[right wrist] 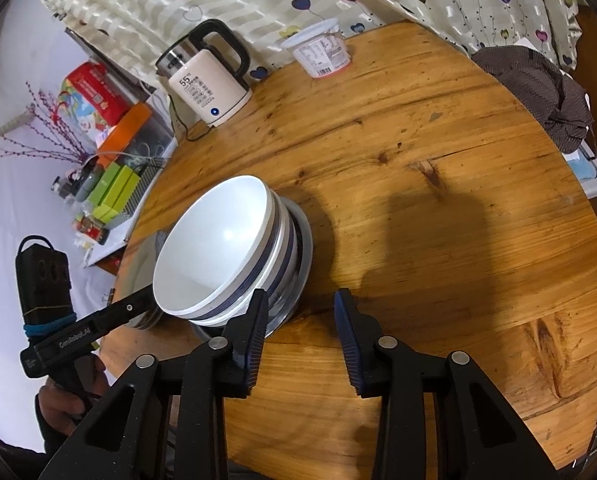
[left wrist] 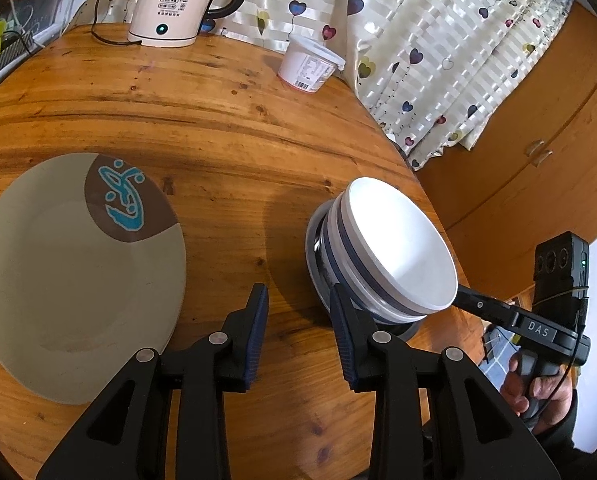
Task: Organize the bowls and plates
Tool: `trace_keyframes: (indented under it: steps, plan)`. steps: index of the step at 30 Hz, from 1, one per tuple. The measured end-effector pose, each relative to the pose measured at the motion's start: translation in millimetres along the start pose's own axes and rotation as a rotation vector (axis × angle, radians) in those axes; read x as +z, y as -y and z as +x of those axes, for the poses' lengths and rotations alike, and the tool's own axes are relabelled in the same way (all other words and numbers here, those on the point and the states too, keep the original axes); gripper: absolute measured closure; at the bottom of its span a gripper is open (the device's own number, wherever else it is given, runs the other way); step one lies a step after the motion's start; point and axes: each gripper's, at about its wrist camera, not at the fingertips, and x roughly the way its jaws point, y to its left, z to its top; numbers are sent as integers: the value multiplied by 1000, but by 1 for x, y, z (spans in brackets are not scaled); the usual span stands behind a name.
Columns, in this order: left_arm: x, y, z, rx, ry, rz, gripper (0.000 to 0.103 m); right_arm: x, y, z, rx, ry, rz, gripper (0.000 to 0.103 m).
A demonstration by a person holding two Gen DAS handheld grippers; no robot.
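A stack of white bowls with navy bands [left wrist: 382, 248] [right wrist: 218, 256] rests on a small grey dish near the round wooden table's edge. A large beige plate with a brown and teal patch [left wrist: 78, 280] lies flat to the stack's left in the left wrist view. My left gripper [left wrist: 298, 308] is open over bare wood between plate and stack, its right finger against the stack's lower side. My right gripper [right wrist: 300, 308] is open too, its left finger at the stack's base. Each gripper shows in the other's view, reaching to the top bowl's rim [left wrist: 498, 316] [right wrist: 98, 324].
A cream kettle [left wrist: 174, 4] [right wrist: 206, 84] with its cord and a lidded white tub [left wrist: 308, 64] [right wrist: 322, 54] stand at the table's far side by a heart-print curtain. A brown cloth [right wrist: 538, 92] lies off the right edge. Cluttered shelves [right wrist: 110, 184] sit beyond the left edge.
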Motion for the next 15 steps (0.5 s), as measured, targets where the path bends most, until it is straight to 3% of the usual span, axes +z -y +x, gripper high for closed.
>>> trace_keyframes:
  steps: [15]
  plan:
    - [5,-8,15,-50,-43,-42,70,4,9,13,37,-30,38,86]
